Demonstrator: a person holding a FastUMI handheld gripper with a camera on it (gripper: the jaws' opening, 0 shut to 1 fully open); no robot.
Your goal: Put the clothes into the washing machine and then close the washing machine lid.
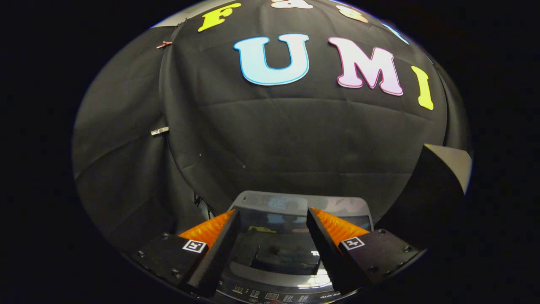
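Gripper view was aimed down over the washing machine [291,253], seen between the fingers; its lid [295,204] appeared raised at the back. The gripper [273,223] was held spread and empty, probably for approach. No clothes could be made out.

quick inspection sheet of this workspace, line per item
surface: top of the washing machine lies below and between the fingers; its control panel is nearest the gripper.
job's things: washing machine lid looks dark and glossy; cannot tell for sure whether it is shut. clothes: nothing seen.
clutter: nothing seen.
grippers: gripper open, fingers apart above the machine, holding nothing.
cables: dark strands hang beside the machine's back corner, too small to tell what they are.
surroundings: black cloth wall behind the machine, a small clip on its seam; a pale board off to one side.
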